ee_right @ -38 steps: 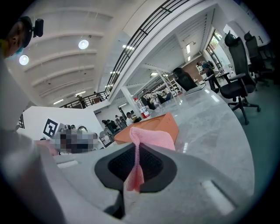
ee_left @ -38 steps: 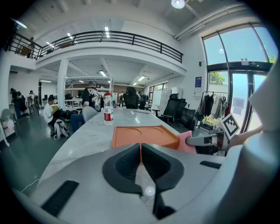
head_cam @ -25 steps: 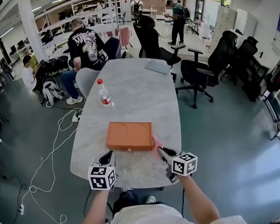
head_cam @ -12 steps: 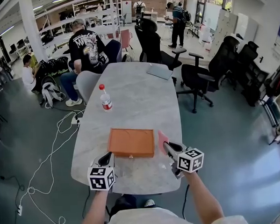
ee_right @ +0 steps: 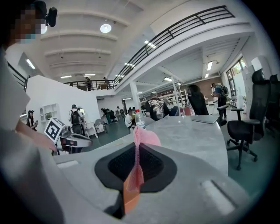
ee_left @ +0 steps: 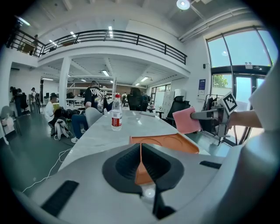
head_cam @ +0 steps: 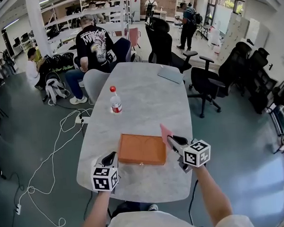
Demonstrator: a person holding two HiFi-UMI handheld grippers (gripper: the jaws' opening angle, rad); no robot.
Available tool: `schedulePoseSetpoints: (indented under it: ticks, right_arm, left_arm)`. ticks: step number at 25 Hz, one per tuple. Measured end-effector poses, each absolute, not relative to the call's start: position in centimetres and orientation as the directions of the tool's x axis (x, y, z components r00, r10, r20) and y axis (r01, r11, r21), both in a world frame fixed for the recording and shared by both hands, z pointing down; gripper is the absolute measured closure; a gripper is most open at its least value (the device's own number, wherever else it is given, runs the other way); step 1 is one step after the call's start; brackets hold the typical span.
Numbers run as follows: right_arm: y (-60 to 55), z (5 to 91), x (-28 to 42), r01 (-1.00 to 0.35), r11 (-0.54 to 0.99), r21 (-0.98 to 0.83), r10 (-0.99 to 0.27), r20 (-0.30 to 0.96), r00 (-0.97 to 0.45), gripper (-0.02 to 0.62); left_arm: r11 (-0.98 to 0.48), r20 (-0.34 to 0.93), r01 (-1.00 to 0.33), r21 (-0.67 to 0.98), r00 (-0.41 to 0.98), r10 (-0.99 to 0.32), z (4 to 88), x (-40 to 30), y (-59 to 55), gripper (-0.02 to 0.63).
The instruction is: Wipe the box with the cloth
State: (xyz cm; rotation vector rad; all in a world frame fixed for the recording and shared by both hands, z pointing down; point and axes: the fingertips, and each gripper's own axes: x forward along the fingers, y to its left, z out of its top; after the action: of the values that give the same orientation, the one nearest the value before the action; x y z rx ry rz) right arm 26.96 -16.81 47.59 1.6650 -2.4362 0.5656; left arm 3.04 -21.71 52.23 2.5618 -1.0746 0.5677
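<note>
Bottle [head_cam: 115, 100]: upright on the surface [head_cam: 146, 105], red cap
Laptop [head_cam: 170, 74]: closed, far end
Office chairs [head_cam: 211, 81]: black, right side
Cables [head_cam: 54, 153]: floor, left

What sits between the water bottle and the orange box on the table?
Nothing: only bare grey tabletop separates the water bottle from the box, as the head view shows.

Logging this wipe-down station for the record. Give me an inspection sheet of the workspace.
Surface: grey stone-look table.
Job's things: orange box lies flat near the near edge; pink cloth is held in the air by its far right corner, not on it.
Clutter: capped bottle mid-table; closed grey laptop at the far end.
Grippers: left gripper has its jaws together and empty, by the box's near left corner; right gripper has its jaws shut on the cloth.
Cables: white cables on the floor left of the table.
Surroundings: office chairs; people beyond the far end.
</note>
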Motion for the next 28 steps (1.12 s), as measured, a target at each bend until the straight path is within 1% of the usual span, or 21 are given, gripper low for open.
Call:
schedulePoseSetpoints:
  ticks: [7,13,18,23,28]
  right_arm:
    - [-22.4,47.0,24.3,-0.898,0.414,-0.150,-0.814,0.381,-0.439,0.580]
    - [-27.1,48.1,21.6,-0.852,0.502,-0.149,-0.732,0.452,-0.510,0.580]
    - [-30.2,50.0,18.7,-0.793,0.584,-0.172,-0.628,0.523,-0.576,0.580]
    - [-32.4,52.8,15.6,-0.718,0.665,-0.207,-0.498,0.594,-0.632,0.580]
    - [-33.5,55.4,12.8,-0.643,0.698,-0.316,-0.365,0.615,-0.699,0.580]
  left_arm:
    - [-0.674,0.466,-0.728,0.130,0.644,-0.606,52.7,2.1,-25.0,0.589]
    - [-0.670,0.479,-0.729,0.140,0.642,-0.599,53.5,1.5,-27.8,0.589]
    - [-0.683,0.497,-0.717,0.136,0.646,-0.579,54.4,1.0,-29.2,0.589]
    - [-0.682,0.519,-0.716,0.147,0.643,-0.563,56.0,0.5,-30.3,0.589]
    - [-0.679,0.535,-0.715,0.165,0.643,-0.548,57.2,-0.1,-30.6,0.589]
